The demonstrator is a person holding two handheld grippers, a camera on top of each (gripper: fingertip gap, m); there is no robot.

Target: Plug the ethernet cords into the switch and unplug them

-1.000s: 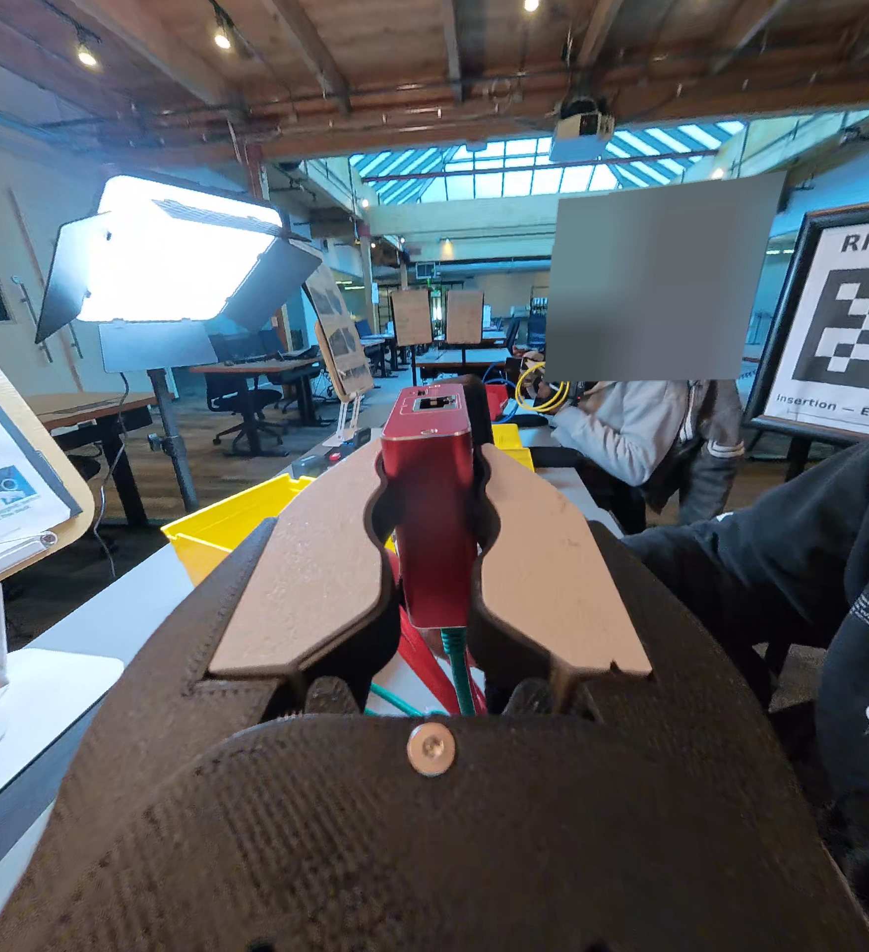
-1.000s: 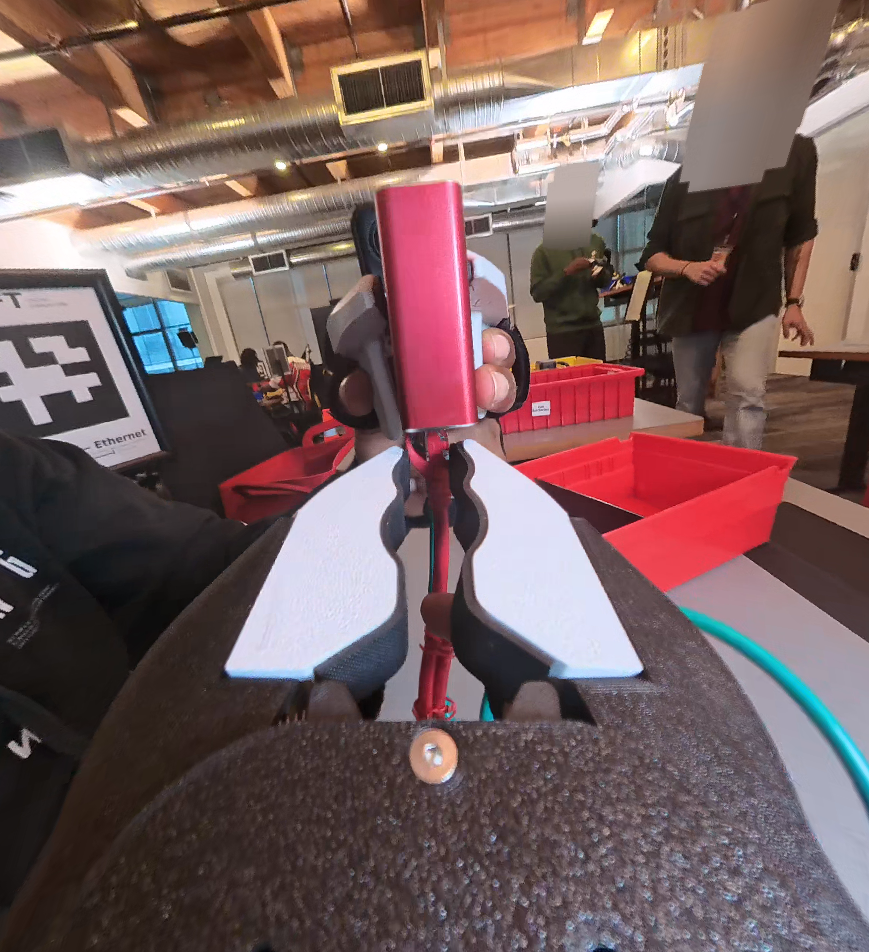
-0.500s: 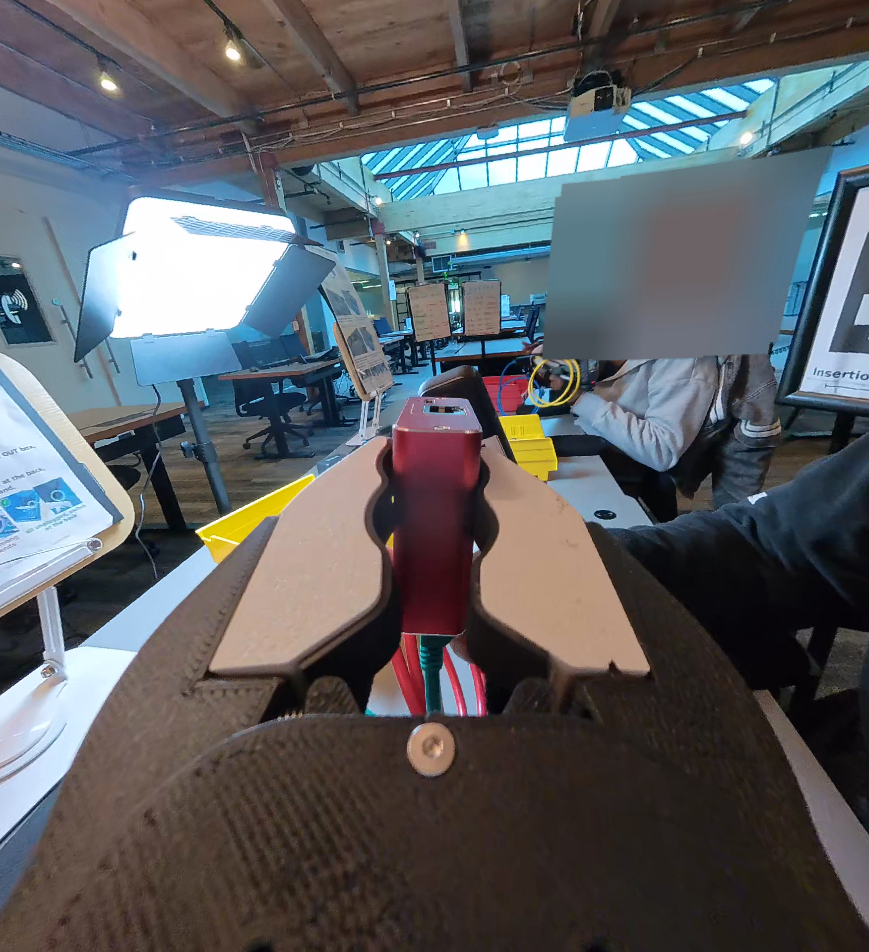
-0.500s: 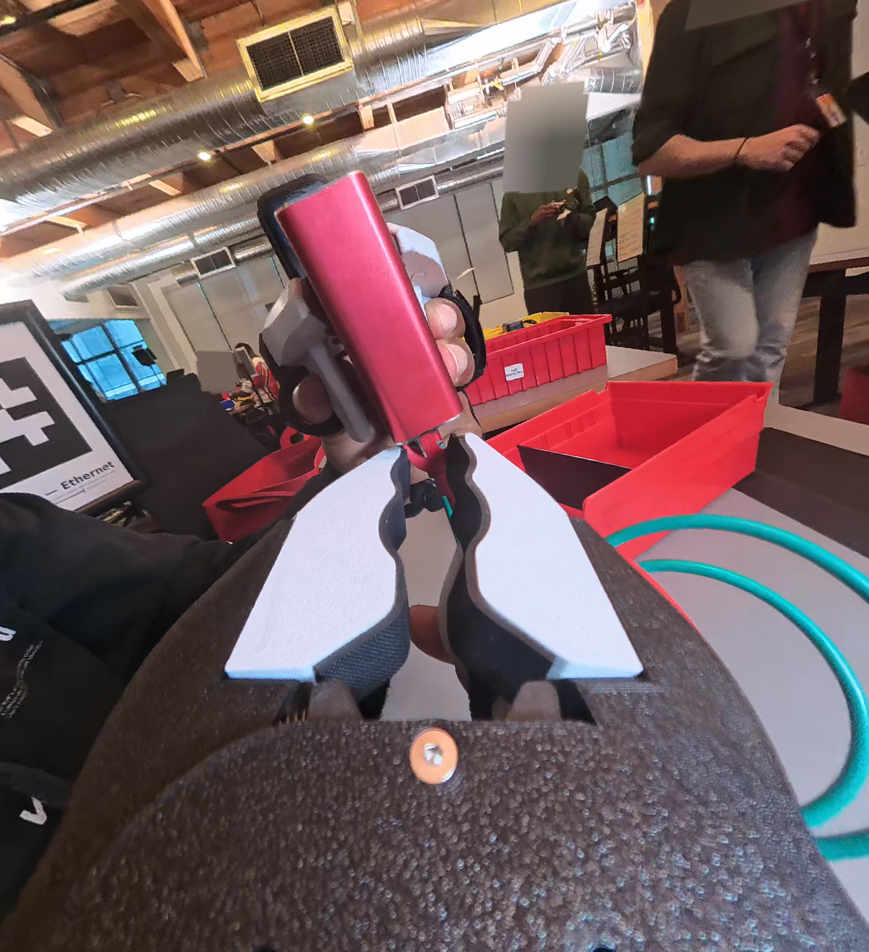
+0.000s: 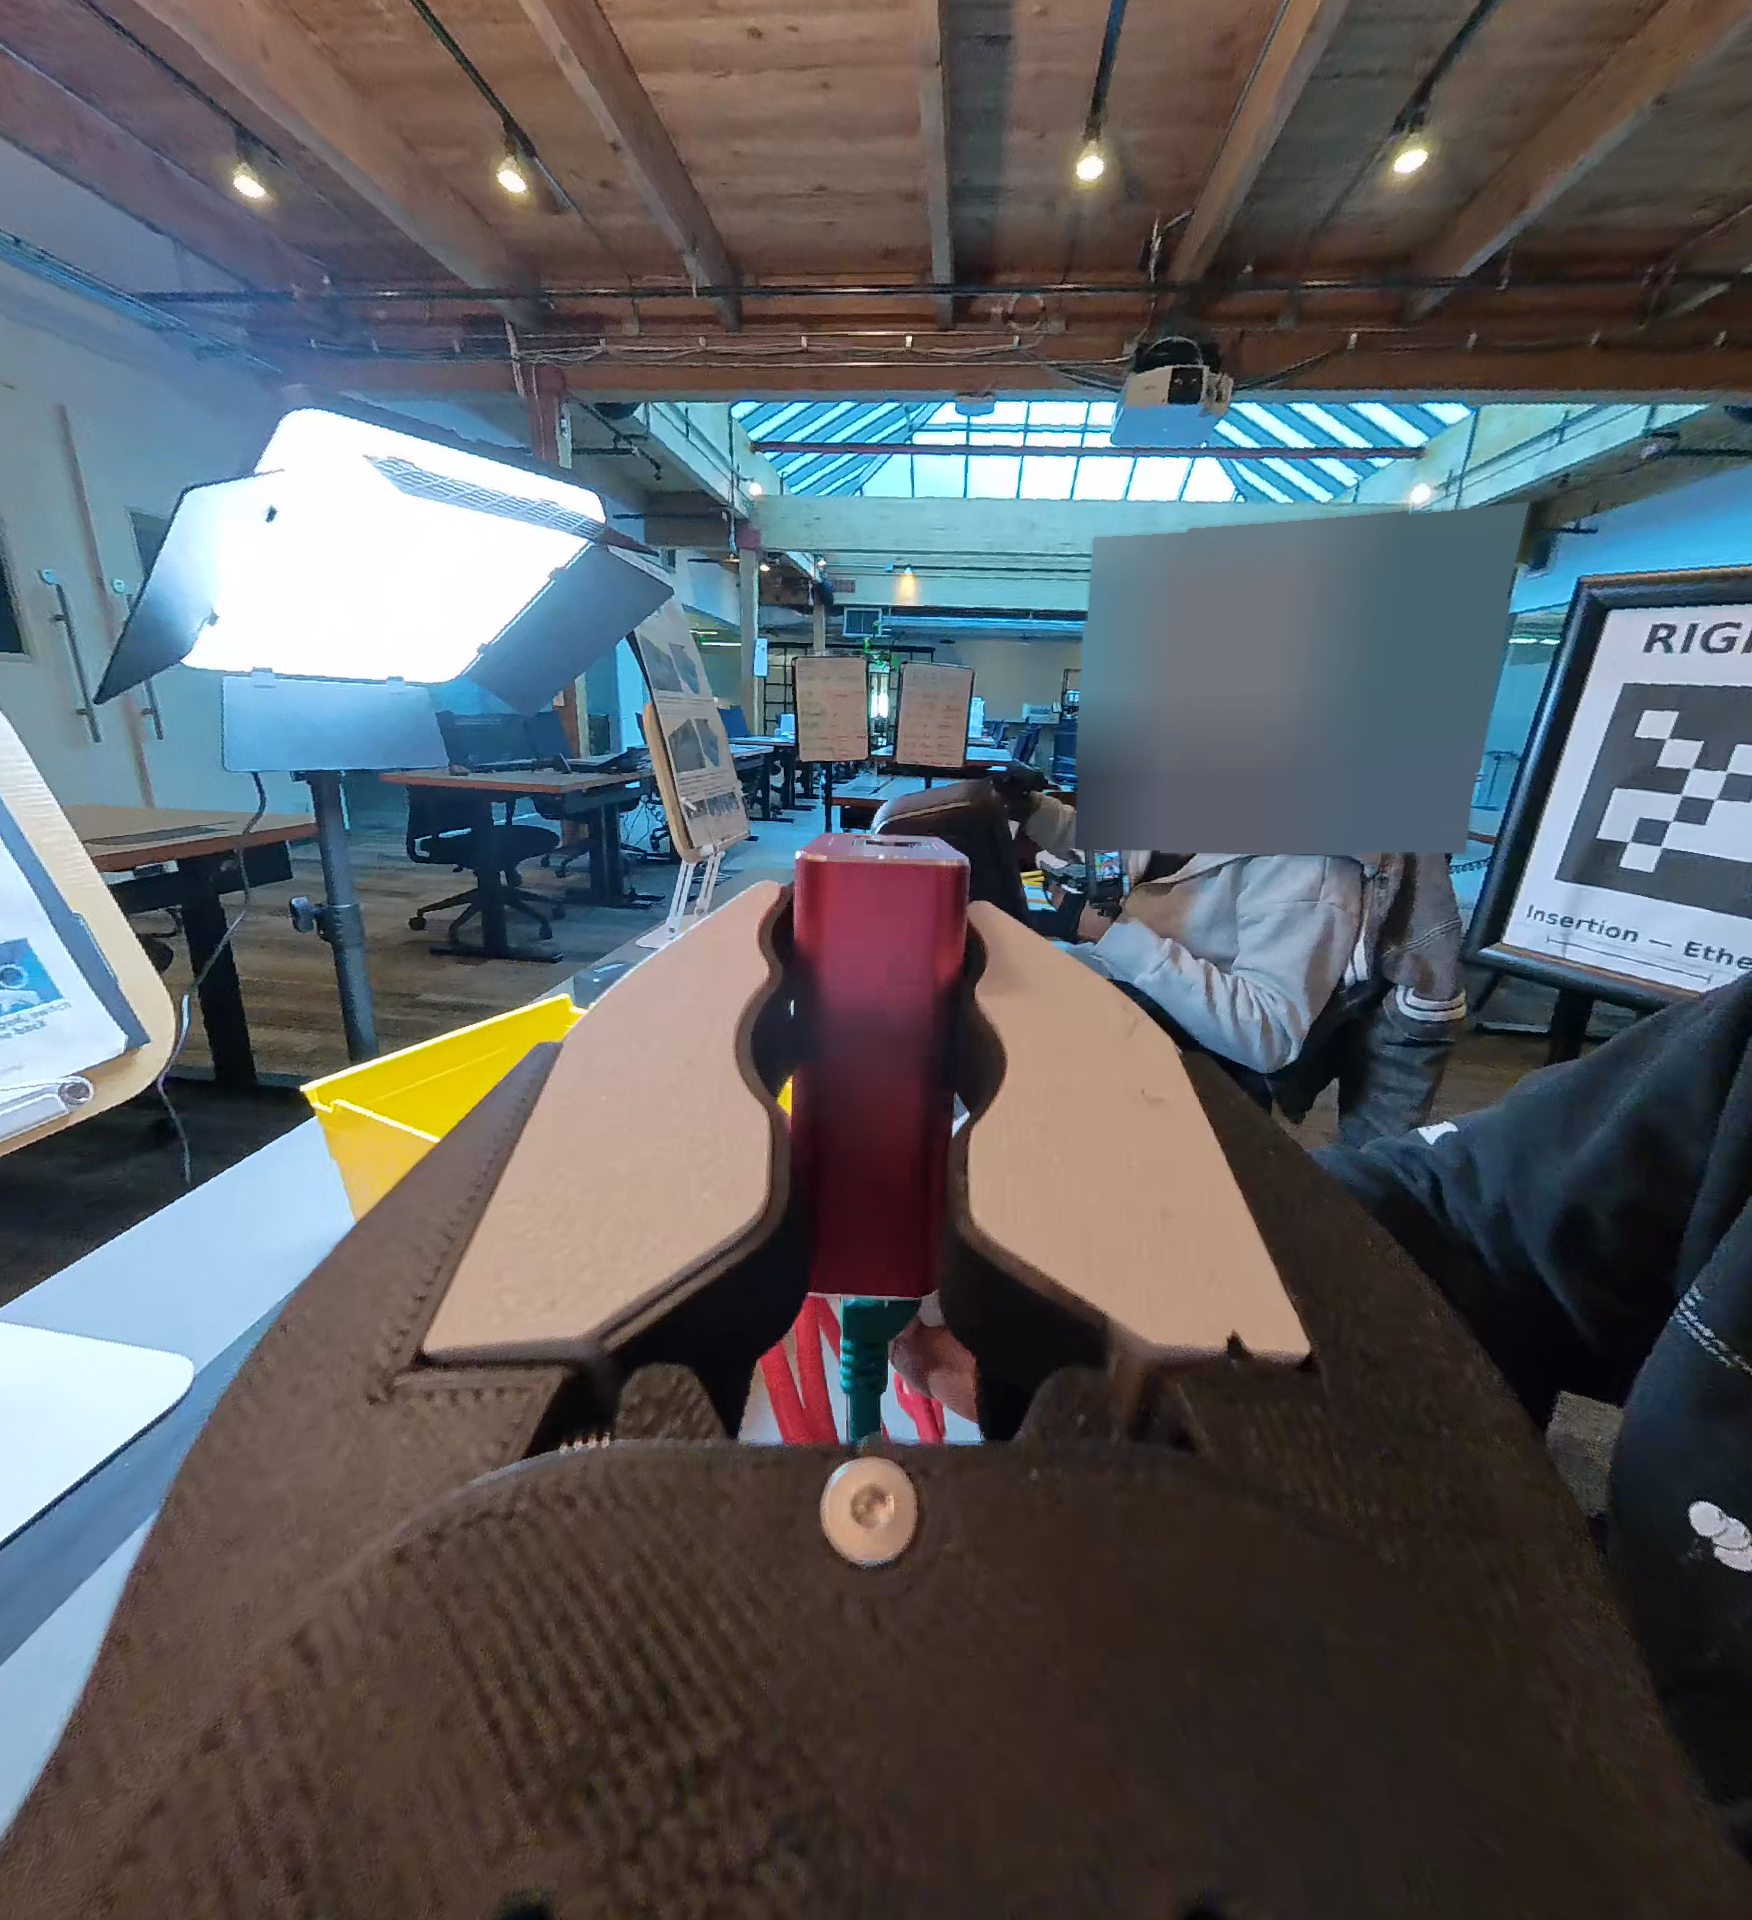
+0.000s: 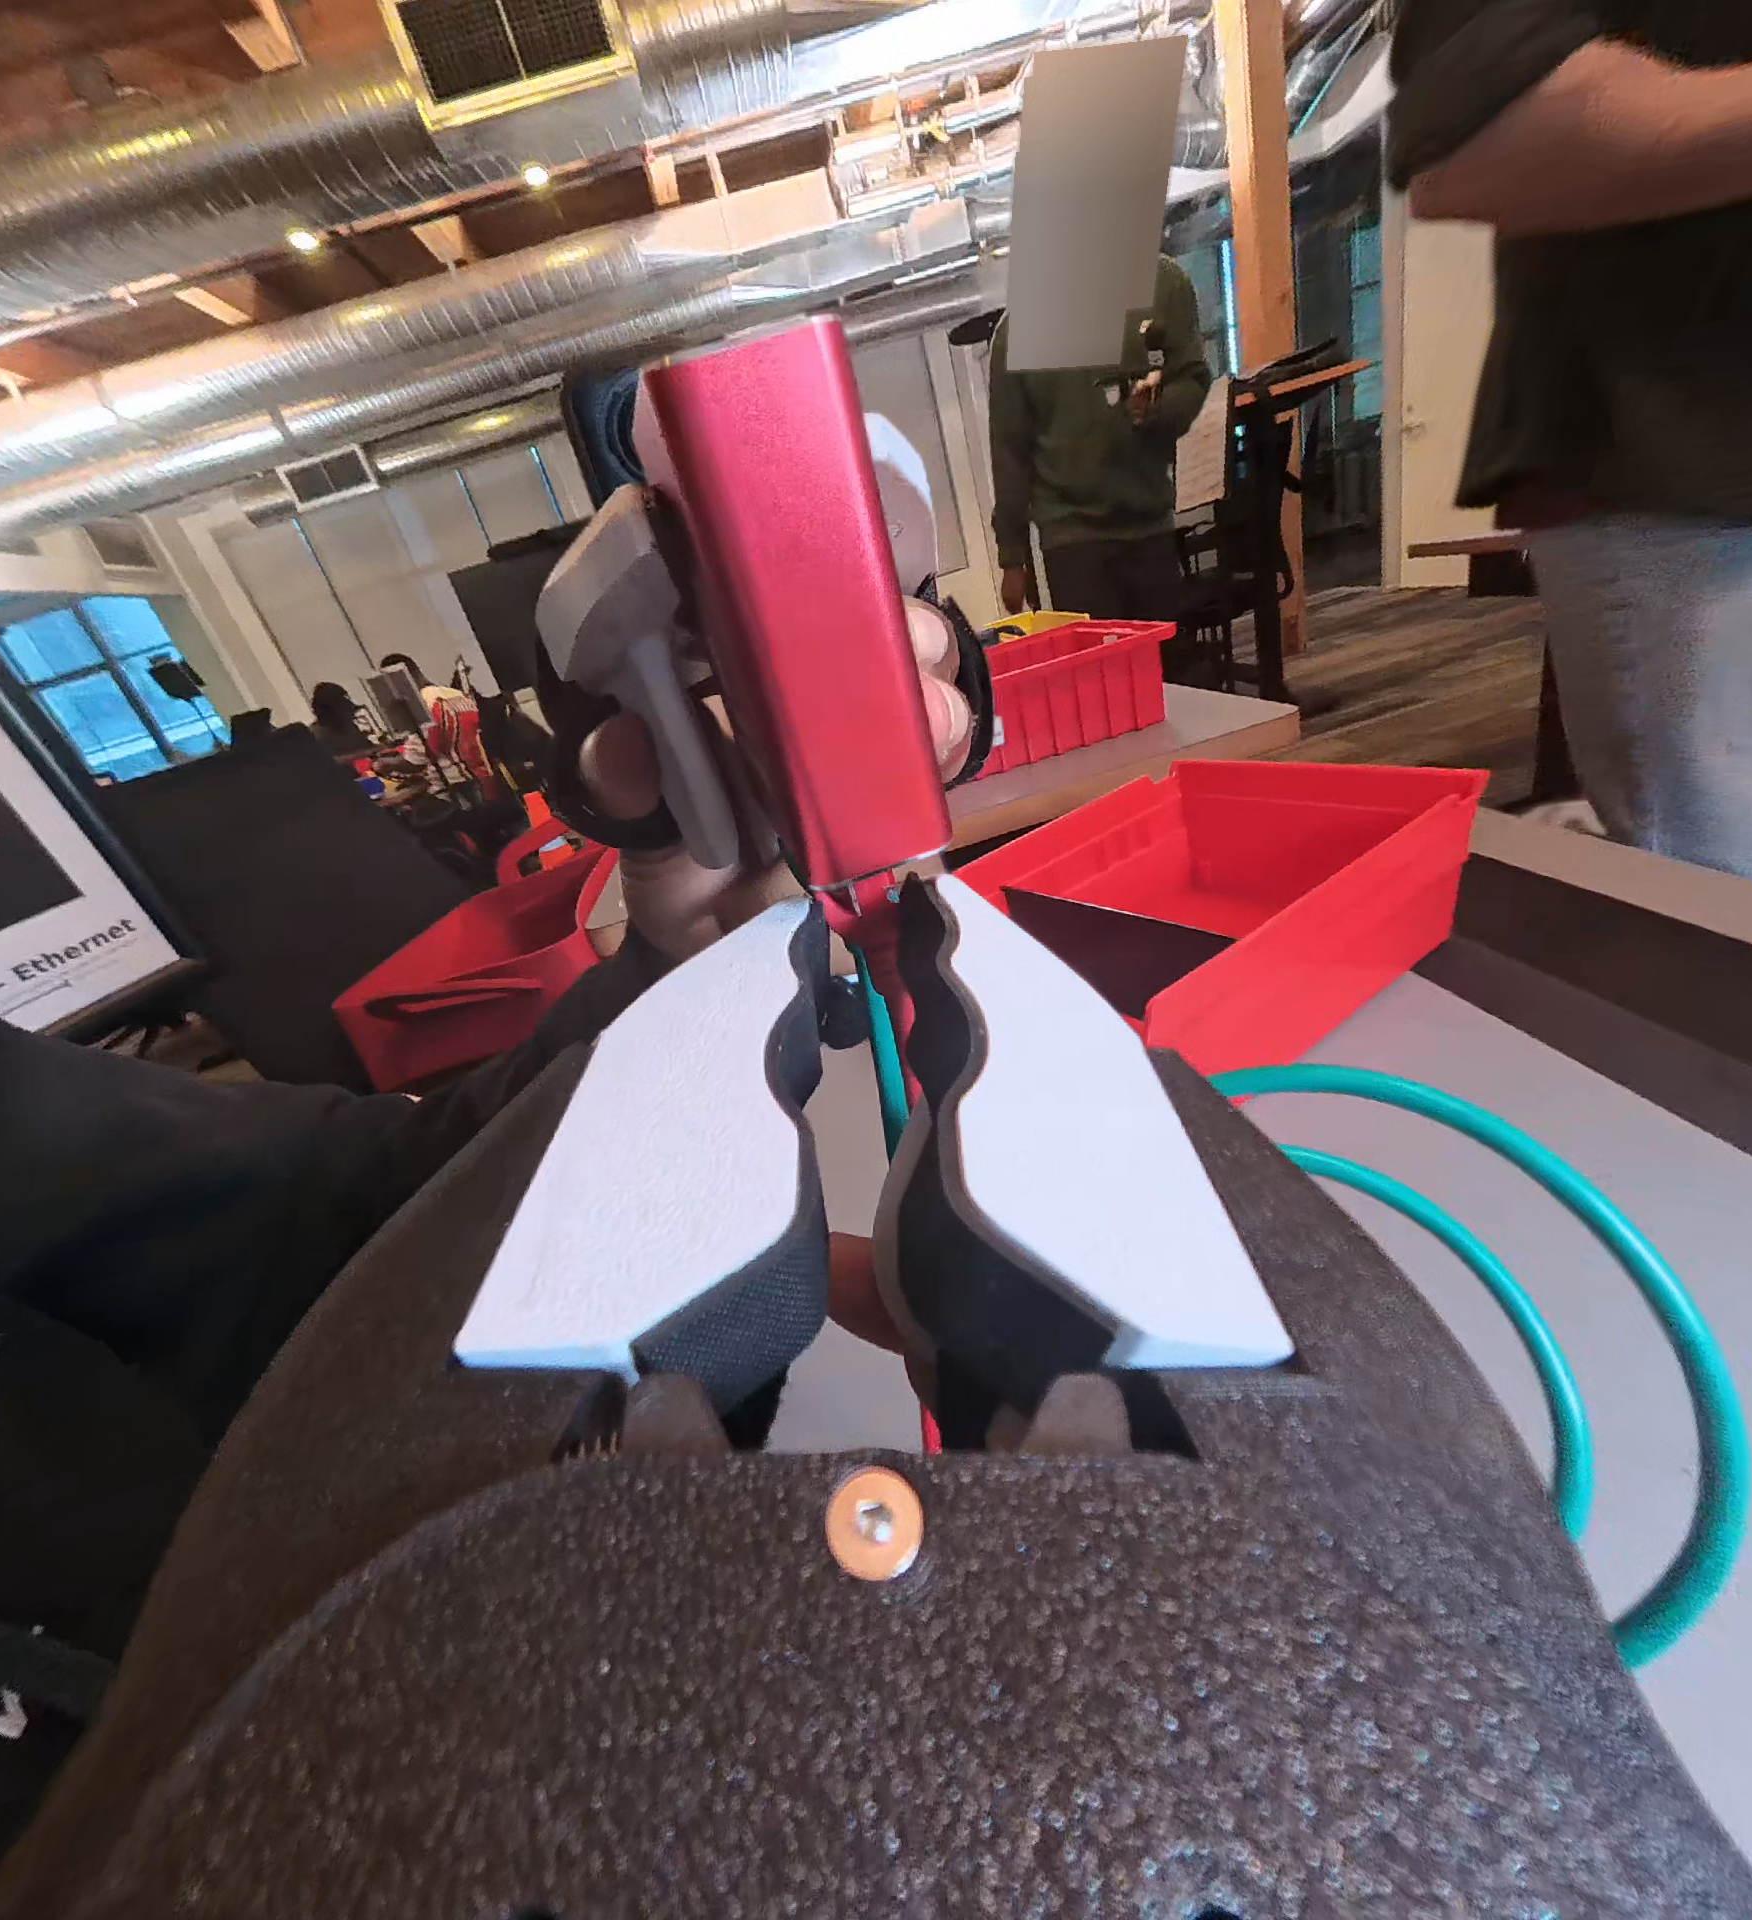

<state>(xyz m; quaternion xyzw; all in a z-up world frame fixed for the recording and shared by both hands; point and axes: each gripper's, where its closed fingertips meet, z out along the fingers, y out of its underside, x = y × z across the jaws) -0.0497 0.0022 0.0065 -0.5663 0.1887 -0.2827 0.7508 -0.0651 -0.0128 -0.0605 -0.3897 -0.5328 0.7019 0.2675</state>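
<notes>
Since a moment ago our switch [image 6: 799,613] has tilted upright; our left gripper [image 5: 877,1081] pinches its rigid, slick metal body amidships; our right gripper [image 6: 867,997] nips the red cord [image 6: 877,940] at its stiff plug, the green cord [image 5: 864,1351] seated.

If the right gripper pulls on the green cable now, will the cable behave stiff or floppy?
Probably floppy: the green cable lies in loose loops on the table, so its slack should follow easily. It looks thin and light. Near the red switch, held by the left gripper, its moulded boot likely bends less.
</notes>
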